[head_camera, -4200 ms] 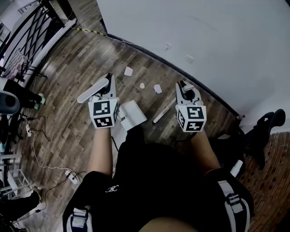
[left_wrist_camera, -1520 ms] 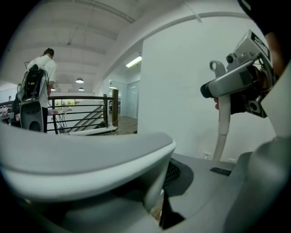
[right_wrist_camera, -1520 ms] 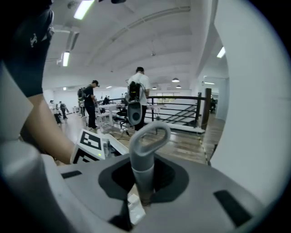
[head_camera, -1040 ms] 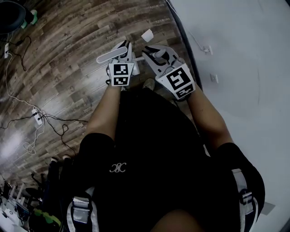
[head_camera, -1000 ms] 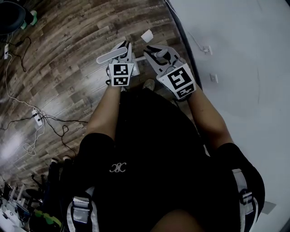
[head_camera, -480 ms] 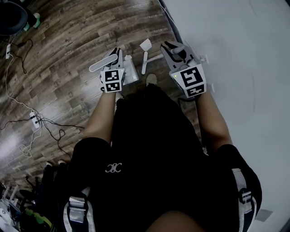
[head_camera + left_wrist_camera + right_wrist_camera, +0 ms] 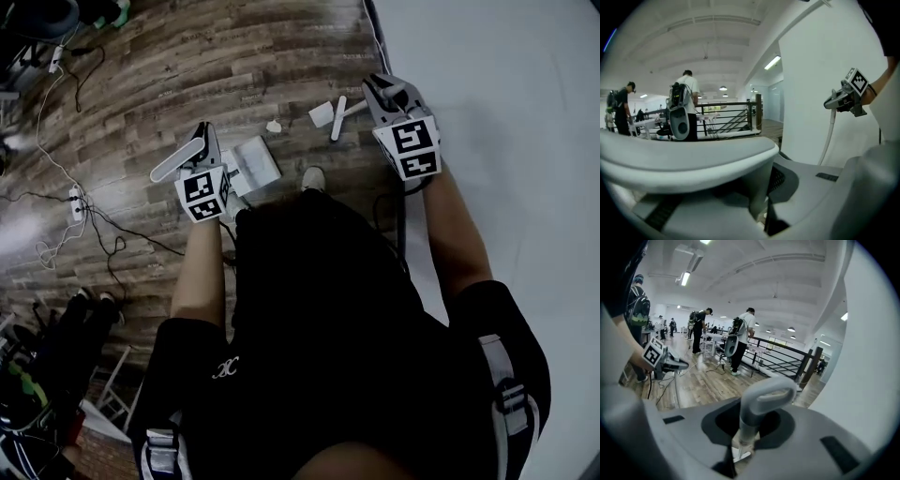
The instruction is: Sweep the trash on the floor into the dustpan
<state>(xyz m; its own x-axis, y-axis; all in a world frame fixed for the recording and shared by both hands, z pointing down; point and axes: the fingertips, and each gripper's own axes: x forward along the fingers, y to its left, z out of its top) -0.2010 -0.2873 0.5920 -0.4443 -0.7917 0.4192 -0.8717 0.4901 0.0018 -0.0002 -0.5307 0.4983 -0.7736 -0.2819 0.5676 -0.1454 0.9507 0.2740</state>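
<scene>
In the head view my left gripper (image 7: 202, 148) is shut on the long grey dustpan handle (image 7: 178, 157). The white dustpan (image 7: 255, 161) stands on the wood floor just right of it. My right gripper (image 7: 381, 90) is shut on the broom handle (image 7: 765, 398), near the wall. The narrow broom head (image 7: 338, 118) rests on the floor beside a white paper scrap (image 7: 322, 113). A smaller scrap (image 7: 274, 126) lies between broom and dustpan. The dustpan handle (image 7: 689, 164) fills the left gripper view, where the right gripper (image 7: 847, 93) shows at far right.
A white wall (image 7: 487, 75) and its baseboard run along the right. Cables and a power strip (image 7: 75, 197) lie on the floor at left. My shoe (image 7: 313, 178) stands next to the dustpan. Several people (image 7: 743, 341) and a black railing (image 7: 783, 357) are in the background.
The two grippers, close together a second ago, have moved apart. The left one with the dustpan went left and down; the right one with the broom went right toward the wall.
</scene>
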